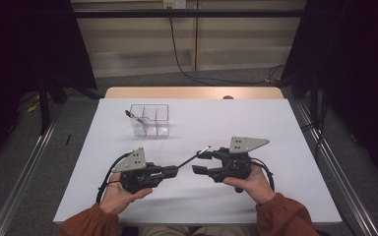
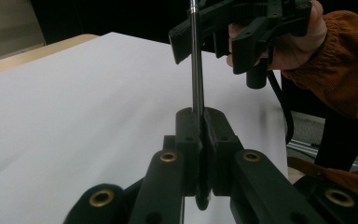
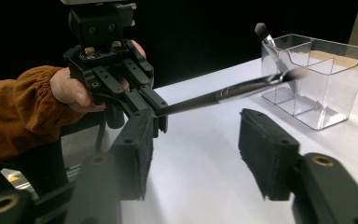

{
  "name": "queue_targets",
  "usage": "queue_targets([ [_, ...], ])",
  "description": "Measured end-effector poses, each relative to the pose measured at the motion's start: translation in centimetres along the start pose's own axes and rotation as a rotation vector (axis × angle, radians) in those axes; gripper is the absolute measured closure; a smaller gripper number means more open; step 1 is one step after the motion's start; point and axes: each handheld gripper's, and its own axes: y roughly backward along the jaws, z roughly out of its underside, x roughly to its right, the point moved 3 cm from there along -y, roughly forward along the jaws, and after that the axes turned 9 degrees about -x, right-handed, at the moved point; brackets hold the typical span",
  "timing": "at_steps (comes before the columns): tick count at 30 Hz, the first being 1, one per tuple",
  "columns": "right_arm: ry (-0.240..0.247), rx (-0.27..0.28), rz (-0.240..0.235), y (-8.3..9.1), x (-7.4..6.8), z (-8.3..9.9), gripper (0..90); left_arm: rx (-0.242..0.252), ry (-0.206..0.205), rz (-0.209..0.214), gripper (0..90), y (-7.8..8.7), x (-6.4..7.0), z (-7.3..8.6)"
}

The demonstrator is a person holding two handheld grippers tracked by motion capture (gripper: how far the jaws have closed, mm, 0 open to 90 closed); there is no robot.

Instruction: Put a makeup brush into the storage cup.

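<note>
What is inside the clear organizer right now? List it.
The clear organizer holds one brush, leaning with its bristle head above the rim. The other compartments look empty through the clear walls. The second brush is outside it, clamped in the left gripper.

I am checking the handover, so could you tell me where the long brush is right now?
In the high view the long brush is near table centre, clamped in the left gripper, its tip between the right gripper's open jaws.

We see the left gripper [image 2: 200, 154] with its jaws closed on the thin brush handle [image 2: 196, 70], which runs straight away over the white table [image 2: 74, 116]. At far right, the right gripper [image 2: 205, 32], jaws apart, sits around the handle.
</note>
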Motion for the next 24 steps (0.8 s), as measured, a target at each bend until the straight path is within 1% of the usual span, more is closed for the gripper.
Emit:
queue_targets([
  [2, -0.007, 0.0, -0.007, -0.1, 0.0, 0.0, 50.6, -0.003, -0.001, 0.002, 85.6, -0.1, 0.0, 0.0],
  [3, -0.007, 0.007, -0.011, -0.2, 0.0, 0.0, 51.8, -0.005, -0.002, 0.002, 85.6, -0.1, 0.0, 0.0],
  [5, -0.01, 0.003, -0.016, -0.2, 0.0, 0.0, 53.6, -0.011, -0.006, 0.005, 85.6, -0.2, 0.1, 0.1],
  [8, -0.018, 0.01, -0.027, 0.0, 0.0, 0.0, 59.4, -0.019, -0.009, 0.008, 85.6, -0.4, 0.2, 0.1],
  [12, -0.04, 0.024, -0.039, 0.2, 0.2, 0.0, 66.5, -0.019, -0.011, 0.012, 85.5, -0.6, 0.3, 0.2],
  [14, -0.048, 0.026, -0.045, 0.2, 0.3, 0.0, 68.2, -0.03, -0.017, 0.013, 85.5, -0.7, 0.3, 0.3],
  [15, -0.061, 0.024, -0.053, 0.2, 0.3, 0.1, 68.8, -0.034, -0.016, 0.01, 85.5, -0.8, 0.3, 0.3],
  [17, -0.074, 0.028, -0.054, 0.2, 0.4, 0.1, 71.1, -0.04, -0.015, 0.015, 85.6, -1.1, 0.3, 0.3],
  [18, -0.079, 0.032, -0.06, 0.2, 0.5, 0.0, 72.1, -0.046, -0.018, 0.01, 85.5, -1.2, 0.2, 0.3],
  [24, -0.109, 0.04, -0.085, 0.3, 0.6, 0.0, 78.6, -0.056, -0.022, 0.016, 85.5, -1.5, 0.2, 0.4],
])
